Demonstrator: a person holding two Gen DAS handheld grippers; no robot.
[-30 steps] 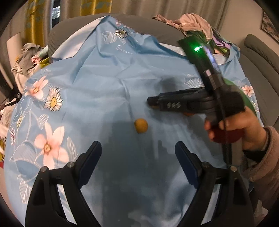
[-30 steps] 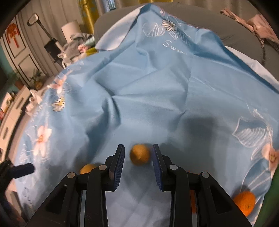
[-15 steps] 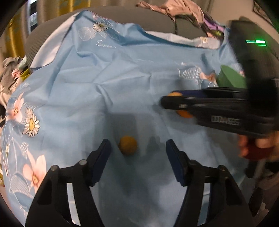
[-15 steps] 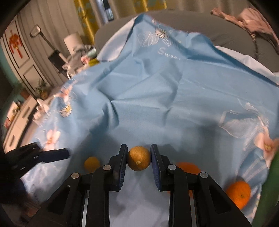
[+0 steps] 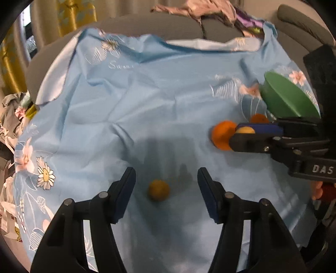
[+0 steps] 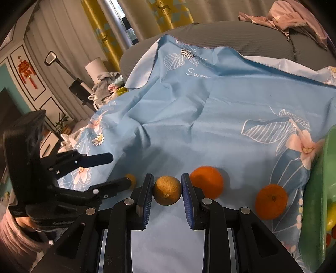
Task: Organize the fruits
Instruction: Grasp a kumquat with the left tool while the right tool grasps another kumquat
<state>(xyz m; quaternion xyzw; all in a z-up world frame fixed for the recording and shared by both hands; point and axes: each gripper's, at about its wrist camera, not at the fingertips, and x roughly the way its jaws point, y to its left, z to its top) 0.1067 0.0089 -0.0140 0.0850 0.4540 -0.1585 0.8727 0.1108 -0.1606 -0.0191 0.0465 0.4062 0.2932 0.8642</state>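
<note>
Right gripper [image 6: 167, 192] pinching a yellowish fruit [image 6: 167, 190] for the green bowl [image 6: 315, 210]; left gripper [image 5: 166, 194] closing around, not yet touching, a small fruit [image 5: 158, 190].

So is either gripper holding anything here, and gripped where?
The right gripper clamps a small yellow-brown fruit across its sides. The left gripper is closing around a small yellow fruit, not touching it.

Yellow curtains [image 6: 168, 12] hang behind a grey sofa [image 6: 241, 35]. A red knot charm [image 6: 26, 70] hangs on the white wall [image 6: 54, 52].
</note>
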